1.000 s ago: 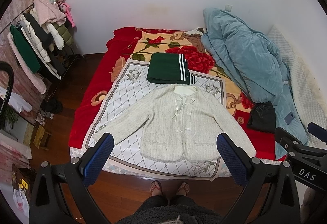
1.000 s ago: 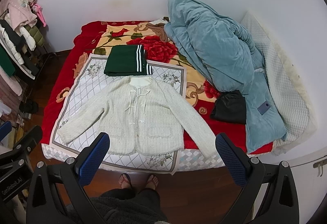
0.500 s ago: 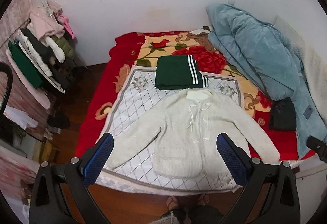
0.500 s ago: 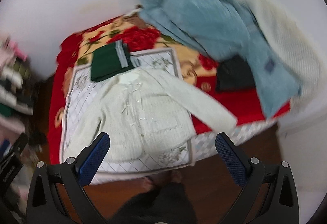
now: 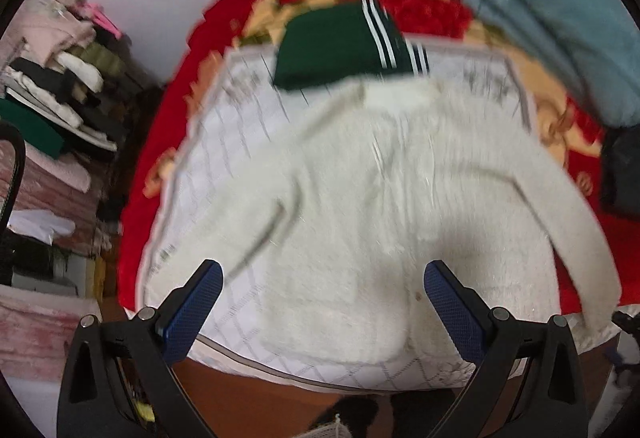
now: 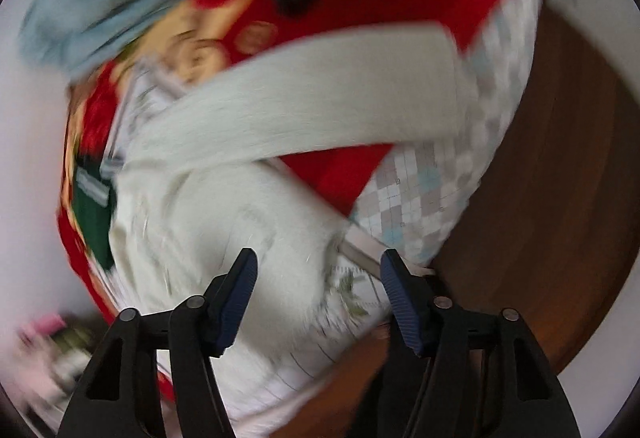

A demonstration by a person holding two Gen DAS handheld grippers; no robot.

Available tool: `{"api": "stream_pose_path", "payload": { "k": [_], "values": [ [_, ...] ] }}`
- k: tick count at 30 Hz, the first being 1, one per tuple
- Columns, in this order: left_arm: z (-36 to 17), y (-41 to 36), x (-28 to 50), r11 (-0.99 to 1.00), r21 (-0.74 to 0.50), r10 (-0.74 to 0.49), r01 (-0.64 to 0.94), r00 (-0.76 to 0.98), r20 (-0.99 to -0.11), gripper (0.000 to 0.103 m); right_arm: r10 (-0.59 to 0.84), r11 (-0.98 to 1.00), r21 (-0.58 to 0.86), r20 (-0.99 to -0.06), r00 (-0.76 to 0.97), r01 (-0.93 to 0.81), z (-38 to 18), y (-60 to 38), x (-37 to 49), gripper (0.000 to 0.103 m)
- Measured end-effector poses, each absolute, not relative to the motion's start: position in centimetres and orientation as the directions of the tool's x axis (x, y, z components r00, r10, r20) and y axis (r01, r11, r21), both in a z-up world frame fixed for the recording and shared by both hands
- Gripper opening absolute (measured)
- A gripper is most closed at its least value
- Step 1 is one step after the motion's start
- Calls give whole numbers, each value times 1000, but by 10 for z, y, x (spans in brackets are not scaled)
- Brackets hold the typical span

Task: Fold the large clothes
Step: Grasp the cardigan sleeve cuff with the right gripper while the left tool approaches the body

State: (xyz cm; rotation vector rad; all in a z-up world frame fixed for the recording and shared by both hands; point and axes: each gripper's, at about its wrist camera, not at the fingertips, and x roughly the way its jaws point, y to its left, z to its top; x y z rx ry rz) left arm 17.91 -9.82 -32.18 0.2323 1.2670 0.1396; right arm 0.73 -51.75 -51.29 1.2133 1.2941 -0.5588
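The cream cardigan (image 5: 360,198) lies spread flat on the bed (image 5: 160,174), below a folded green garment (image 5: 336,42). Both the left gripper (image 5: 320,302) and right gripper (image 6: 316,286) hover above it with fingers spread, holding nothing. Only the left view shows the clothes rack (image 5: 60,78) (the right view is heavily blurred).

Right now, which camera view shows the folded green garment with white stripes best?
The left wrist view shows the green garment best: nearly whole, stripes visible, lying just beyond the cream cardigan collar. In the right wrist view, only a blurred green sliver appears at the left edge, beside the cardigan.
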Motion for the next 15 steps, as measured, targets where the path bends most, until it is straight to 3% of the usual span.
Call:
{"api": "stream_pose_path", "payload": {
  "k": [5,8,10,12,15],
  "values": [
    [-390,-142,196,962,261,240,78,211,-948,103,319,56,386,-881,350,921,-645,-569,-7,71],
    [-428,-170,210,956,268,245,116,184,-952,103,294,-81,418,-857,422,905,-686,-588,-13,69],
    [-443,-184,218,956,264,239,126,182,-954,103,207,-140,438,-864,458,888,-691,-600,-18,39],
    [-453,-196,225,958,252,226,134,186,-956,103,126,-121,452,-876,465,884,-674,-603,-17,24],
    [-468,-212,232,960,233,204,152,188,-961,103,32,7,484,-875,484,875,-641,-604,-1,23]
  ]
}}
